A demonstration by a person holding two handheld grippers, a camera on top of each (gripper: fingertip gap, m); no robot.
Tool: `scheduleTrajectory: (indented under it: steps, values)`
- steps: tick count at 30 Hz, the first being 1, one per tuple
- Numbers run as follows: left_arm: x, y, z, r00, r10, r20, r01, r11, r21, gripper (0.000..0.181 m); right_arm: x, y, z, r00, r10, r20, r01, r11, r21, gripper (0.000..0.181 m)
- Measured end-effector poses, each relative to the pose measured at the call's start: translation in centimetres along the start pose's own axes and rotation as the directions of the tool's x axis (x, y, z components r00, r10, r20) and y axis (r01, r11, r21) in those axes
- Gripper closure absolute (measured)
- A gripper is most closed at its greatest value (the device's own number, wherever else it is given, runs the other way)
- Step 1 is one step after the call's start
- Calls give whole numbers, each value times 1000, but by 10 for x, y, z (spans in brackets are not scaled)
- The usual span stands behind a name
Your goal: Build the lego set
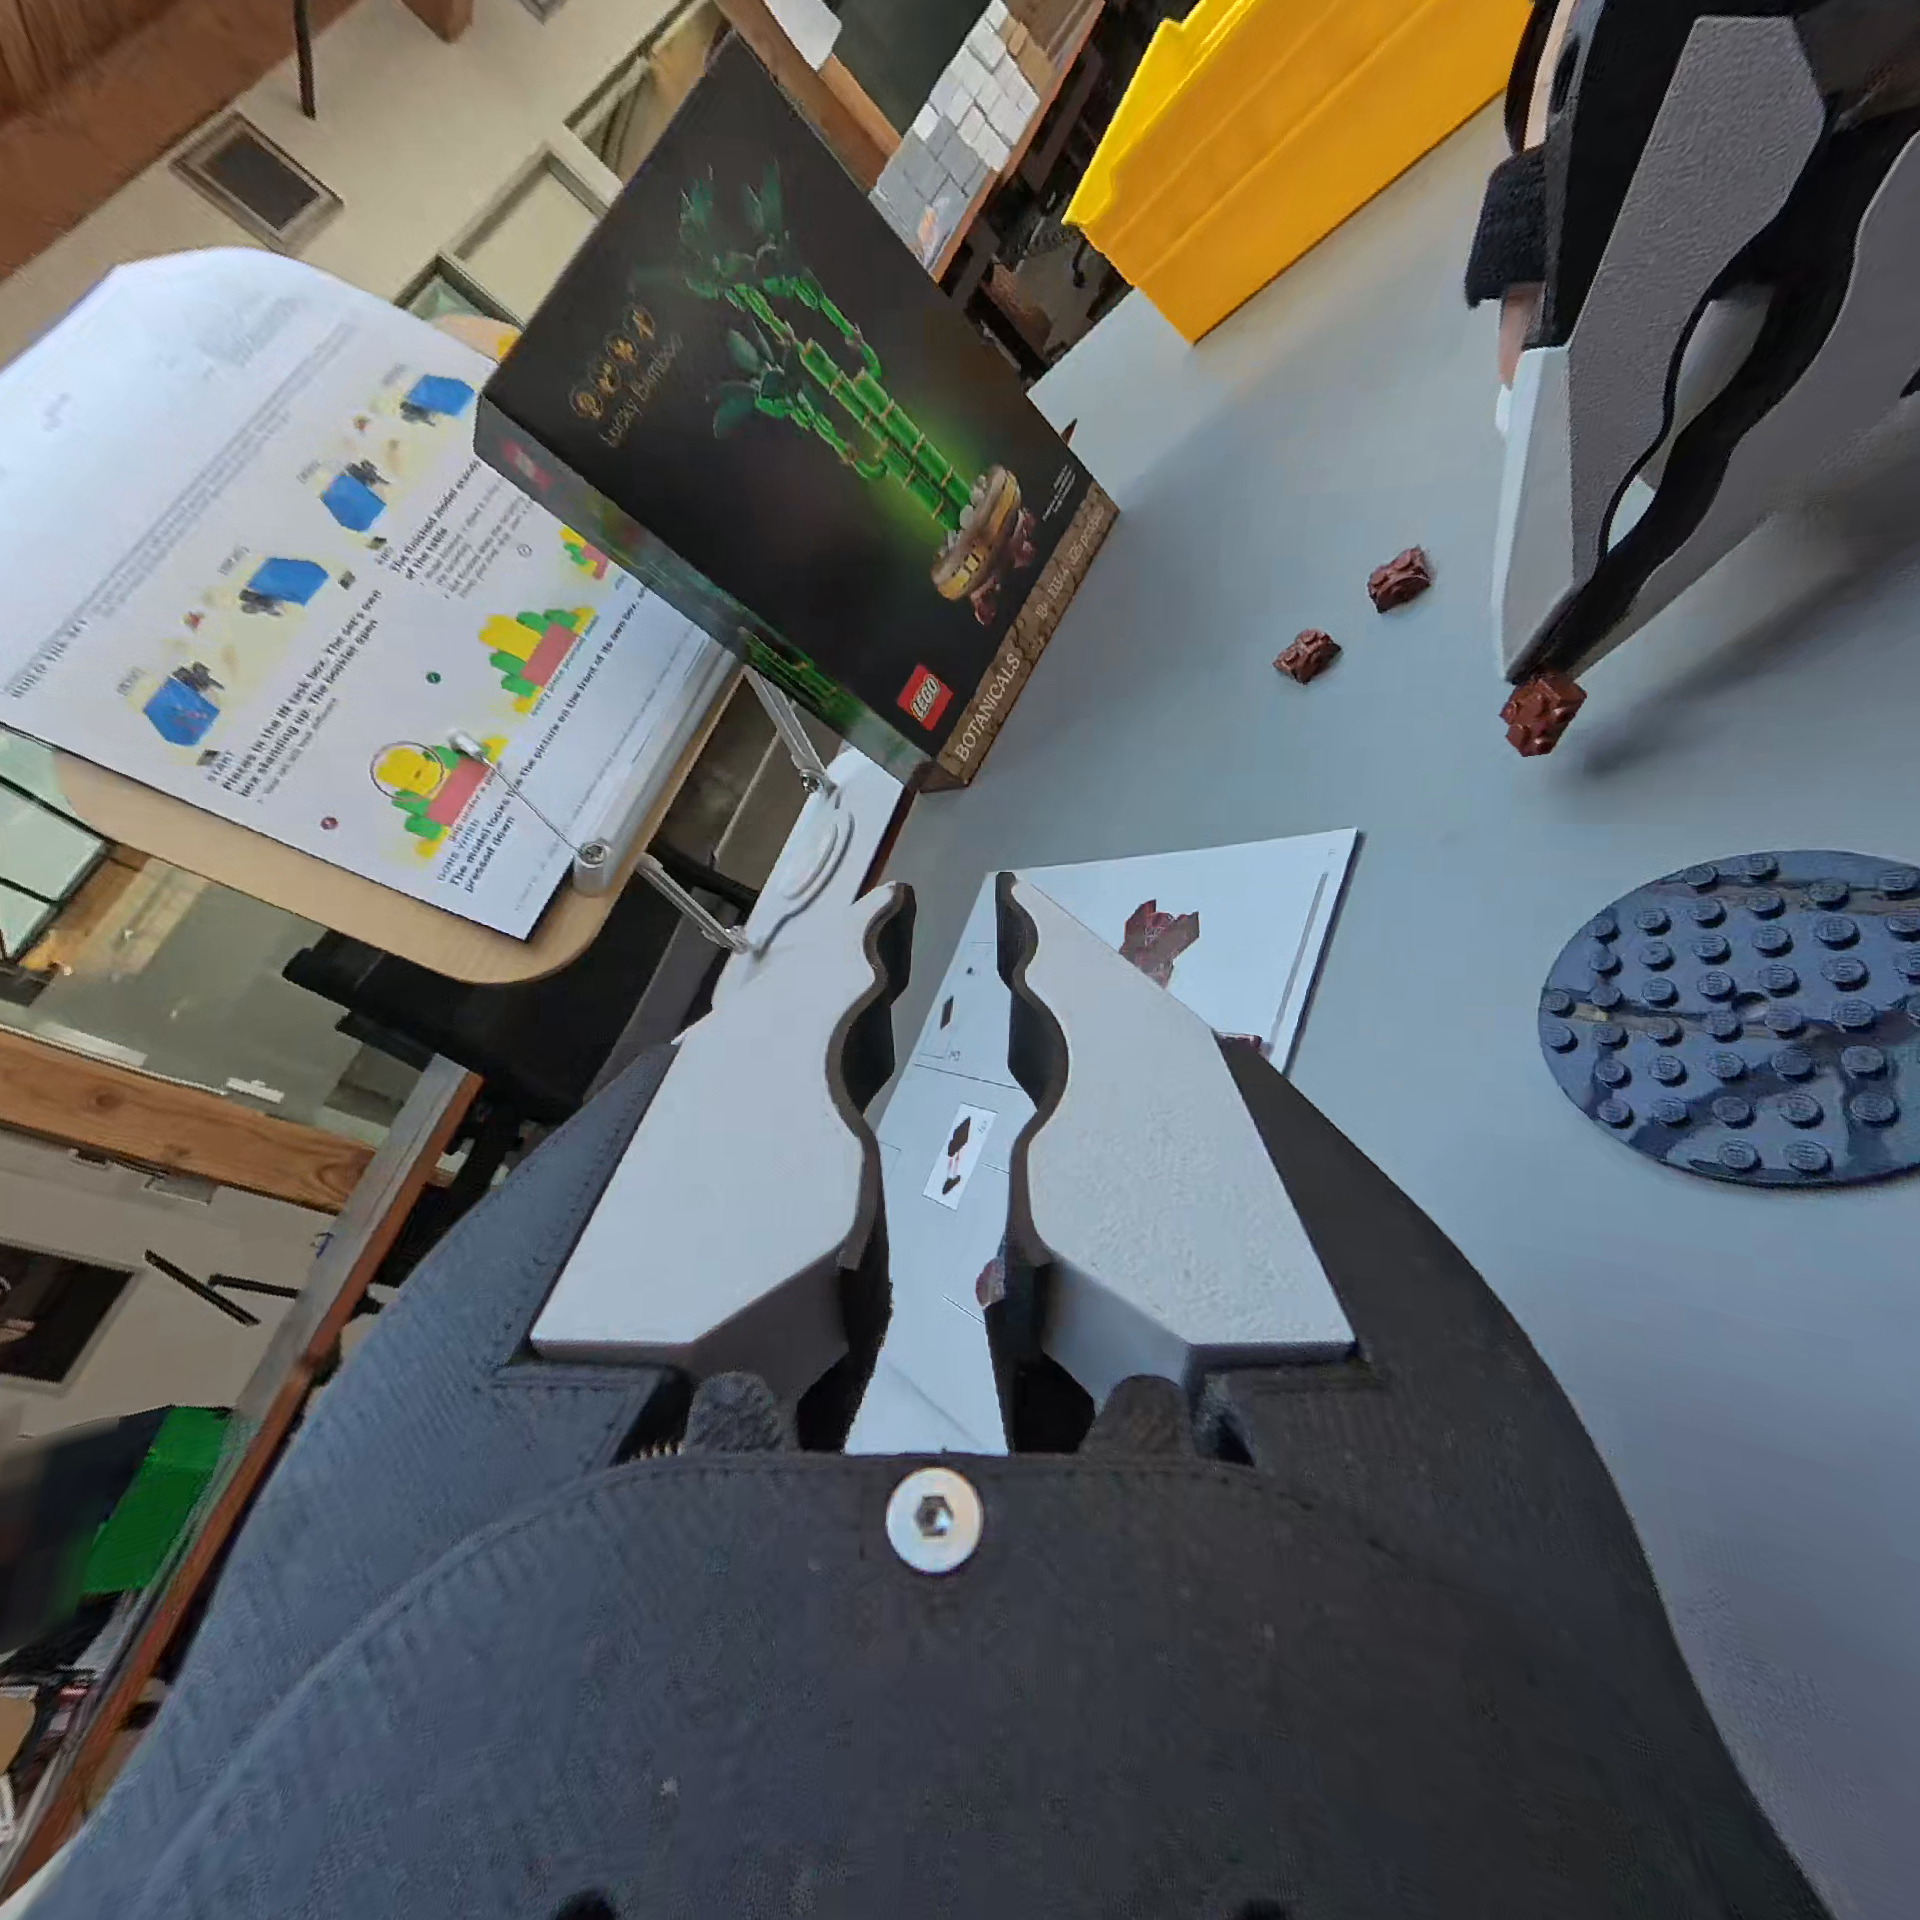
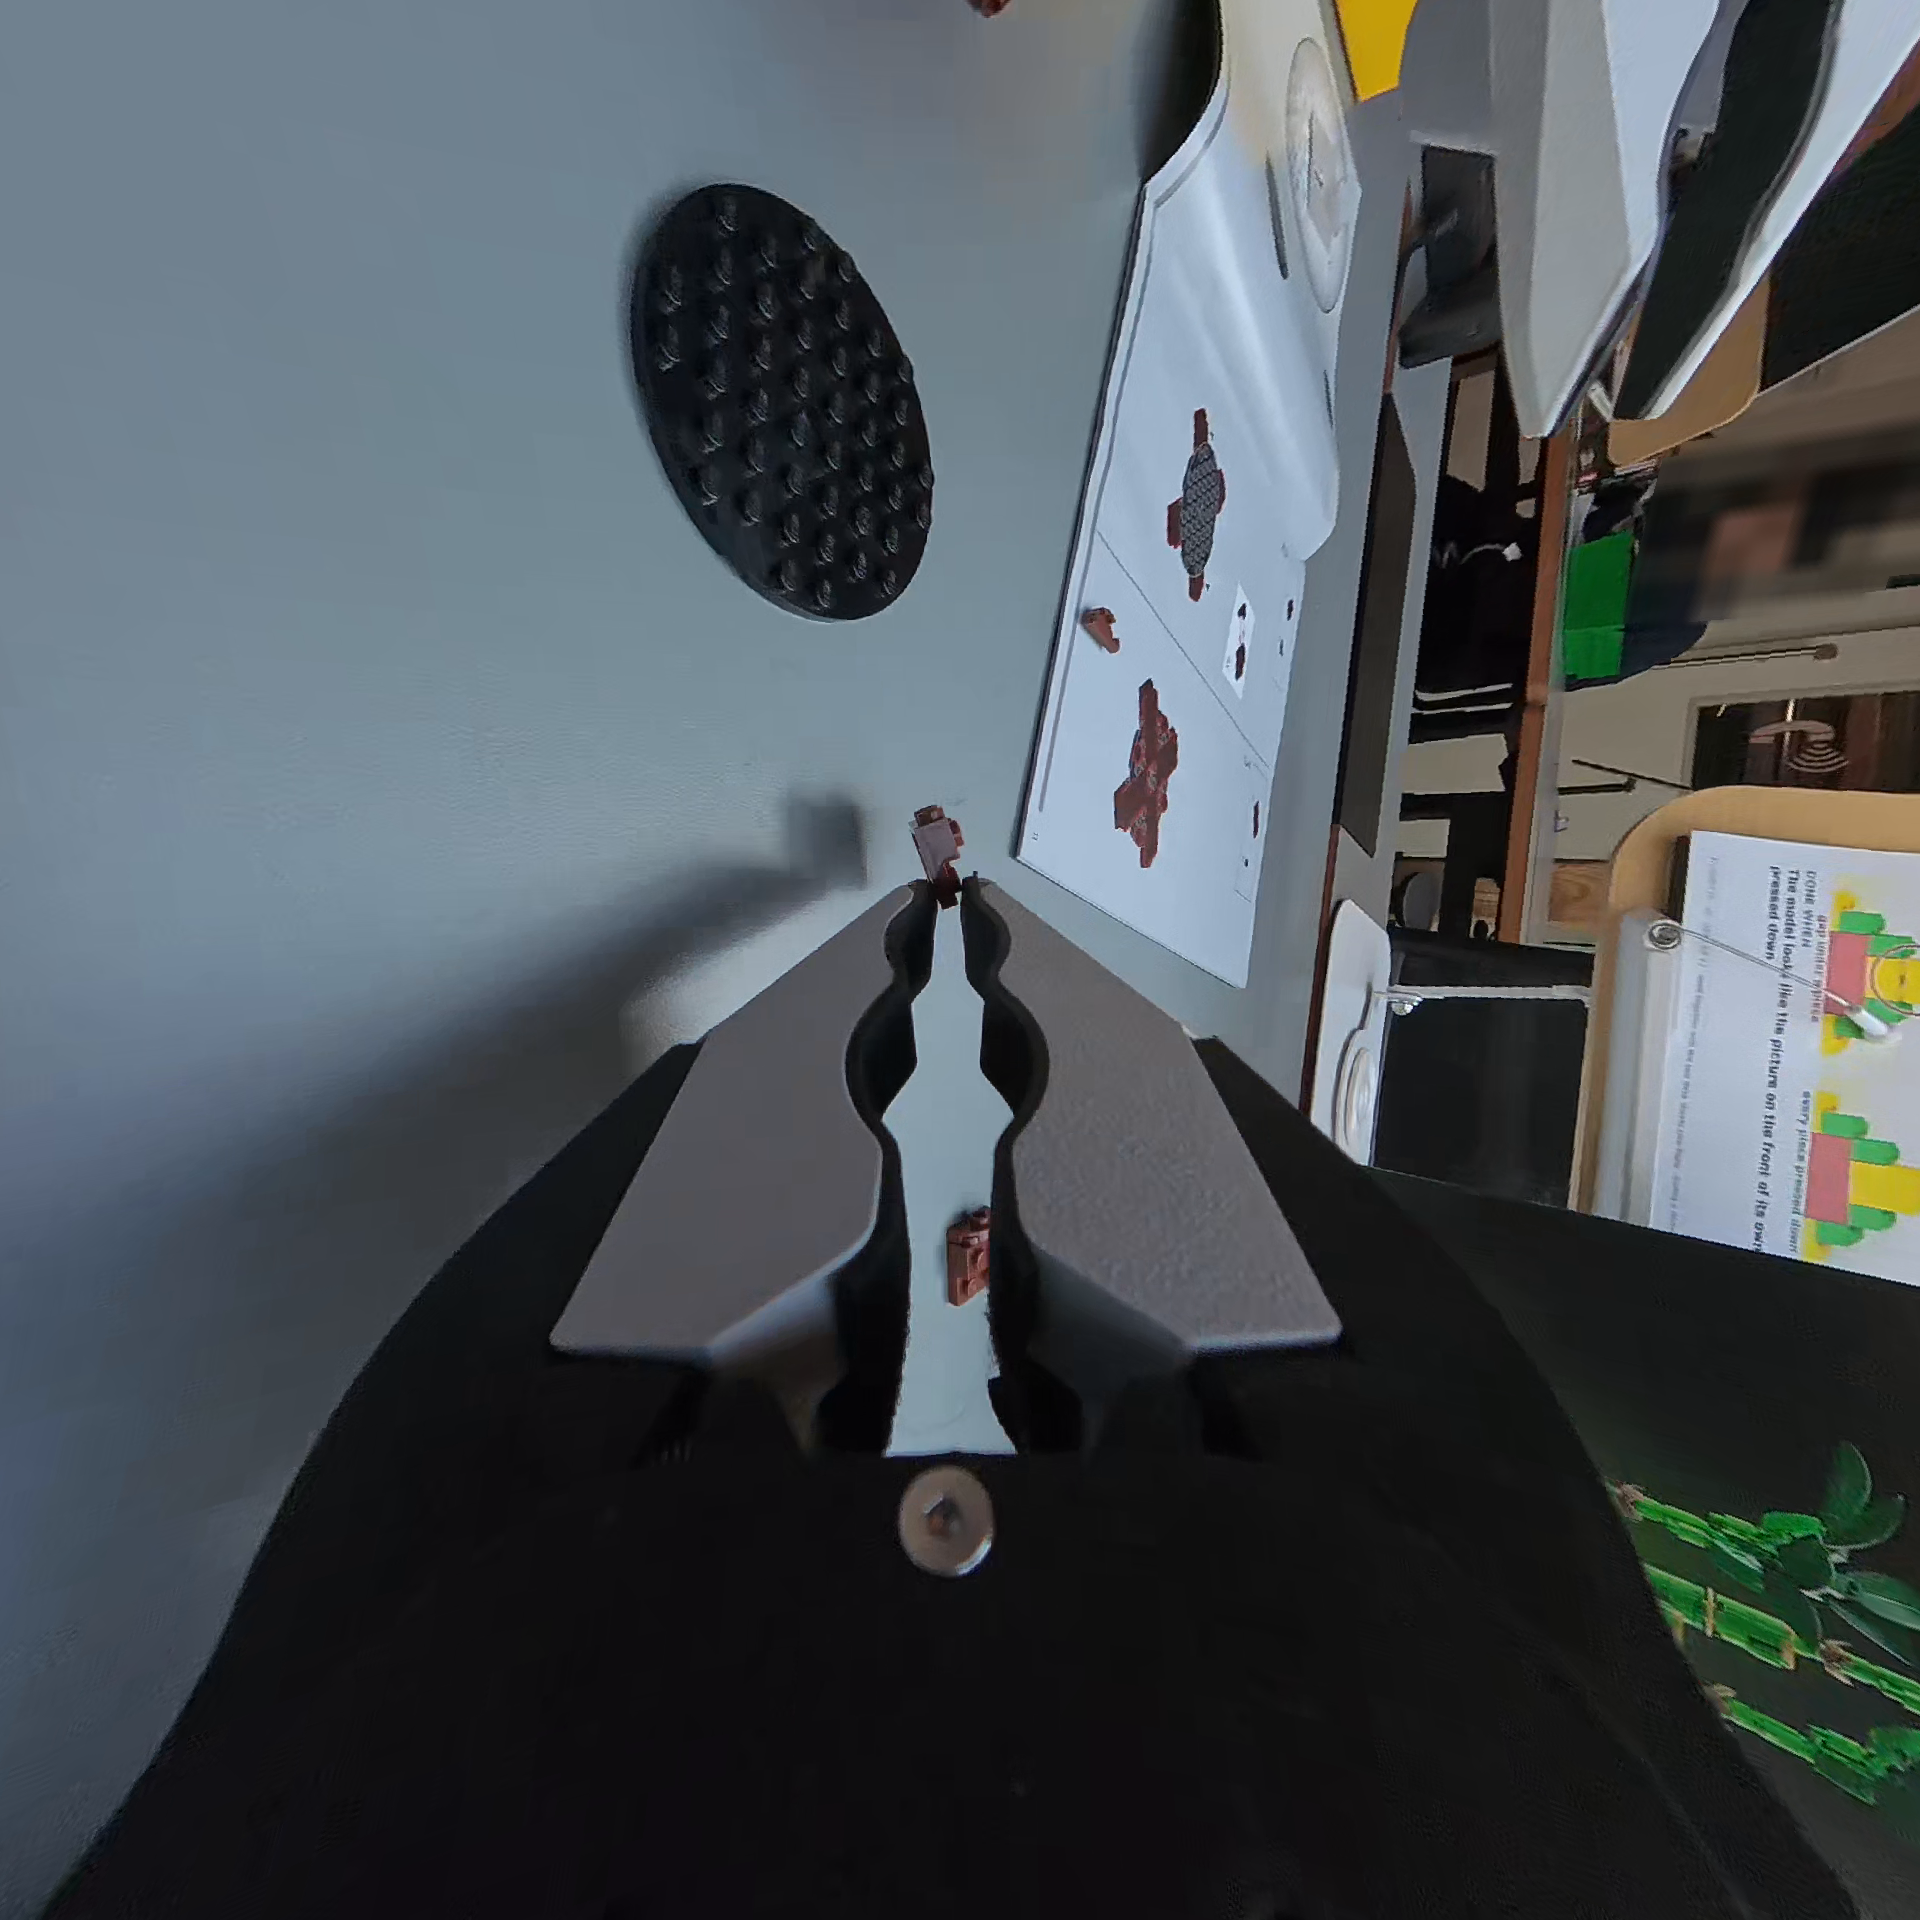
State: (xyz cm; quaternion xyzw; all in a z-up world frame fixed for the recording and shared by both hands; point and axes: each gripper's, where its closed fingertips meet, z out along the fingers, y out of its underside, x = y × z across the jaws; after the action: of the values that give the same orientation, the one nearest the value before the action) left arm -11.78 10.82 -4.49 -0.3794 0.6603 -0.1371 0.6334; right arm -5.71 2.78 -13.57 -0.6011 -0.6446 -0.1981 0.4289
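My right gripper (image 2: 940, 888) is shut on a small reddish-brown brick (image 2: 935, 842), pinched at the fingertips just above the grey table; it also shows in the left wrist view (image 1: 1538, 675) with the brick (image 1: 1543, 712). A round black studded plate (image 2: 779, 405) lies flat on the table beyond it, and shows in the left wrist view (image 1: 1745, 1018). My left gripper (image 1: 951, 888) is slightly open and empty, hovering over the open instruction booklet (image 1: 1226, 914). Two loose brown bricks (image 1: 1306, 655) (image 1: 1398, 579) lie on the table near the right gripper.
The set's dark box (image 1: 790, 416) stands behind the booklet. A yellow bin (image 1: 1278, 156) sits at the far table edge. A printed task sheet on a wooden stand (image 1: 260, 571) is beyond the box. Another brown brick (image 2: 1099, 627) lies at the booklet's edge (image 2: 1195, 623). The left gripper's tips are roughly 15 cm from the right gripper's. The round black studded plate (image 2: 779, 405) lies some 8 cm from my right tips, 15 cm from my left tips. The left camera catches it too, in the left wrist view (image 1: 1795, 998).
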Motion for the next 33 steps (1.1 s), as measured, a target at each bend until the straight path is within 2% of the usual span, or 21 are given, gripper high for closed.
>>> scheduleTrajectory:
  steps: [3, 4, 7, 9, 11, 13, 15, 17, 20, 24, 25, 28, 30, 31, 32, 33]
  values:
    - [3, 10, 4, 998, -50, -30, 49, 998, -37, 166, -13, 2, 2, 996, 46, 82, -44, 998, -34, 171]
    - [2, 13, 5, 998, -57, -28, 56, 997, -48, 166, -17, 2, 2, 992, 77, 105, -73, 997, -38, 175]
    - [-4, 16, 3, 995, -97, -17, 96, 994, -56, 165, -21, 0, -9, 954, 220, 206, -211, 975, -62, 168]
    - [-9, 14, 1, 990, -143, -10, 143, 989, -38, 165, -16, -10, -16, 902, 320, 291, -329, 944, -17, 152]
    - [-13, 12, 0, 983, -182, -7, 182, 983, -17, 164, -6, -25, -18, 808, 409, 424, -461, 887, 24, 147]
    - [-17, 12, -2, 978, -208, 1, 208, 978, 0, 164, 25, -37, 1, 736, 505, 450, -595, 800, 76, 143]
    - [-20, 13, -3, 974, -228, 6, 228, 974, 10, 164, 47, -37, 35, 681, 587, 438, -669, 741, 49, 143]
    - [-22, 14, -3, 971, -241, 10, 241, 970, 16, 164, 53, -30, 66, 668, 609, 427, -672, 740, -4, 143]
    - [-22, 15, -5, 966, -258, 8, 258, 966, 26, 165, 52, -31, 91, 628, 631, 455, -693, 719, -42, 149]
    - [-22, 14, -4, 960, -280, -3, 280, 959, 37, 165, 40, -26, 99, 601, 632, 490, -678, 727, -106, 153]
    - [-22, 14, -4, 959, -285, -5, 285, 958, 37, 165, 38, -27, 99, 603, 623, 499, -676, 730, -96, 165]
    - [-19, 15, -3, 948, -318, -30, 319, 947, 37, 165, 44, -29, 97, 625, 616, 480, -679, 732, -56, 166]
    - [-16, 12, -4, 931, -358, -70, 362, 931, 48, 164, 61, -38, 83, 663, 608, 437, -695, 717, 58, 166]
    - [-15, 5, -6, 921, -377, -101, 384, 920, 75, 162, 71, -45, 70, 656, 623, 427, -725, 678, 126, 166]
    - [-12, -5, -9, 914, -380, -144, 397, 910, 117, 157, 81, -52, 56, 606, 657, 449, -780, 602, 171, 166]
    - [-10, -16, -14, 914, -366, -174, 394, 904, 165, 154, 88, -61, 40, 506, 692, 514, -854, 484, 189, 166]
